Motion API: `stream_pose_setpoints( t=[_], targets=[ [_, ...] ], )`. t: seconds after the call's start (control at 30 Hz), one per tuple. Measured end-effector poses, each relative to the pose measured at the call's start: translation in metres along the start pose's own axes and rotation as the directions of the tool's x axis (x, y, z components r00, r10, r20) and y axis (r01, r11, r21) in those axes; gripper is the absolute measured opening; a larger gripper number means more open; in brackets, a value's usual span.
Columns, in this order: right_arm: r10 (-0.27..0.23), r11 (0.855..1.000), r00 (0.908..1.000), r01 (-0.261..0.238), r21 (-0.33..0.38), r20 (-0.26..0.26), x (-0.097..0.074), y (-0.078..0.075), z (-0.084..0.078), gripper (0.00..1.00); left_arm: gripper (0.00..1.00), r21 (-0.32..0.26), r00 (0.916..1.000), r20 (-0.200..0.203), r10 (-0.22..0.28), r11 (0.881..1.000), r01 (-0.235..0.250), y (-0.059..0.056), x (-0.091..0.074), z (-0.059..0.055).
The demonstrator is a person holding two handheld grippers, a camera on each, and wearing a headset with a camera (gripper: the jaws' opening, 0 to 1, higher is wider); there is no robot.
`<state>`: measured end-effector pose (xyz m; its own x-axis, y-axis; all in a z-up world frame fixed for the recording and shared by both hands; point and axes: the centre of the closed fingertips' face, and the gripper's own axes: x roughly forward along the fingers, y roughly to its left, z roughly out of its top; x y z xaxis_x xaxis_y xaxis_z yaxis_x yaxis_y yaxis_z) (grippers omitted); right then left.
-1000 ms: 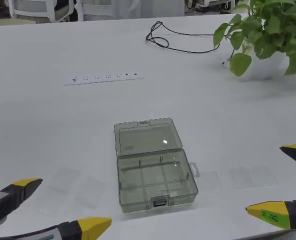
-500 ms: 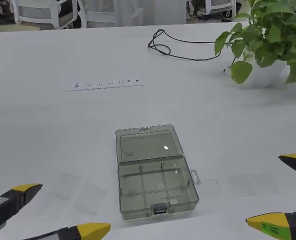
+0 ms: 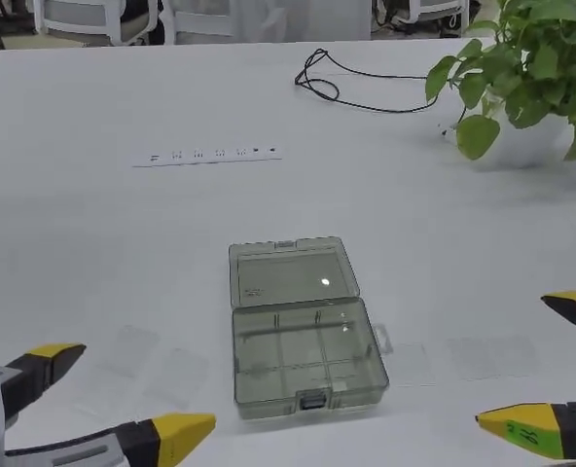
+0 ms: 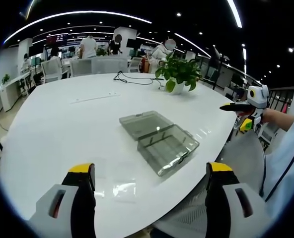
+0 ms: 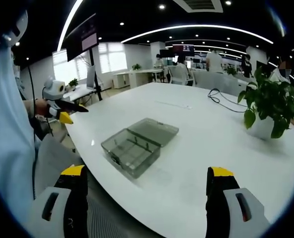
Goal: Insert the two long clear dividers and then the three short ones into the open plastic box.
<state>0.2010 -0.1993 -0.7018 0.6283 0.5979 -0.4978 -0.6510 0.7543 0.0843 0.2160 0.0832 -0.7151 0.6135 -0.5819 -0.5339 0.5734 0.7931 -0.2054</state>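
You are holding the left claw (image 3: pixel 140 389) wide open and empty, left of the open plastic box (image 3: pixel 306 355), which is sitting on the white desk (image 3: pixel 93 233) with its lid lying flat behind it. The right claw (image 3: pixel 514 359) is hanging open and empty right of the box. Clear dividers (image 3: pixel 176 375) are lying flat left of the box, and more clear sheets (image 3: pixel 492 355) are lying right of it.

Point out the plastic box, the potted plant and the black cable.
plastic box (image 3: pixel 307 355), head view, open lower half.
potted plant (image 3: pixel 526 73), head view, its leaves.
black cable (image 3: pixel 317 86), head view, looped end.
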Motion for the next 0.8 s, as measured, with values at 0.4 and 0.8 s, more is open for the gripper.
stream_pose_setpoints(
  t=[0.4,0.8],
  targets=[
    [0.011,1.0,0.9999,-0.011,0.004,-0.009,0.002,0.004,-0.004,1.0,0.93,-0.022,0.997,-0.077,-0.009,1.0,0.007,0.003,0.008,-0.019],
    [0.018,1.0,0.9998,-0.018,0.015,-0.011,0.004,0.003,-0.006,1.0,0.84,-0.036,0.985,-0.172,0.006,0.999,-0.012,0.018,0.027,-0.039]
  ],
)
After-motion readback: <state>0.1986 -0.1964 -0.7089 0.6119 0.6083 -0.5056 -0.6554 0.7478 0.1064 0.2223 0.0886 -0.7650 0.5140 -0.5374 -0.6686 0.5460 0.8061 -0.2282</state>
